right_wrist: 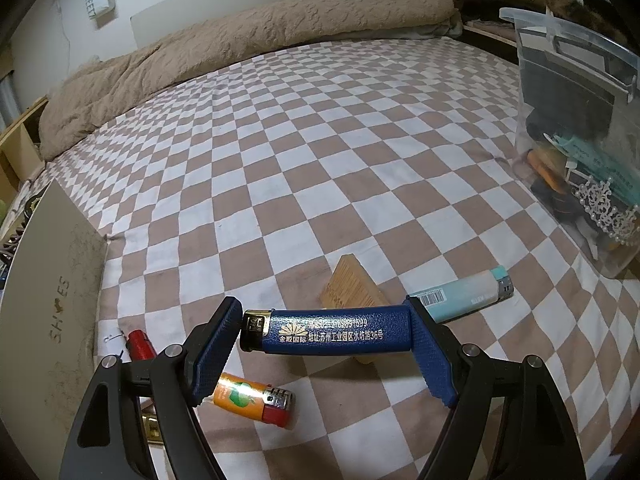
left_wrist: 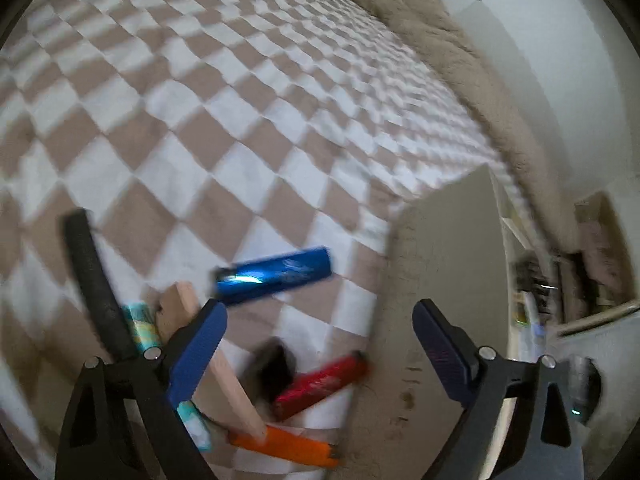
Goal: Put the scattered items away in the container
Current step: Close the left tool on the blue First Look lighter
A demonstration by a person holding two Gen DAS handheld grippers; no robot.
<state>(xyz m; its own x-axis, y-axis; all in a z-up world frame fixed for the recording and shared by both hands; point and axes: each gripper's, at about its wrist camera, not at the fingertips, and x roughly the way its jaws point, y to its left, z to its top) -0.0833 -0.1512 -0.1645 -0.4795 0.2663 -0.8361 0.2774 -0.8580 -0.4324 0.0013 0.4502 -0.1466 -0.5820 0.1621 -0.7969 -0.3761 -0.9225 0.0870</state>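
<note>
My right gripper is shut on a blue lighter, held endwise between the pads above the checkered bed. Below it lie an orange lighter, a red lighter, a pale blue lighter and a wooden block. The clear plastic container stands at the right with several items inside. My left gripper is open and empty above the pile: the blue lighter, red lighter, orange lighter, wooden block and a dark small item. The left view is blurred.
A white shoe box stands at the bed's left edge; it also shows in the left wrist view. A beige blanket lies along the far side. A black strap lies by the left gripper. Shelves sit beyond the bed edge.
</note>
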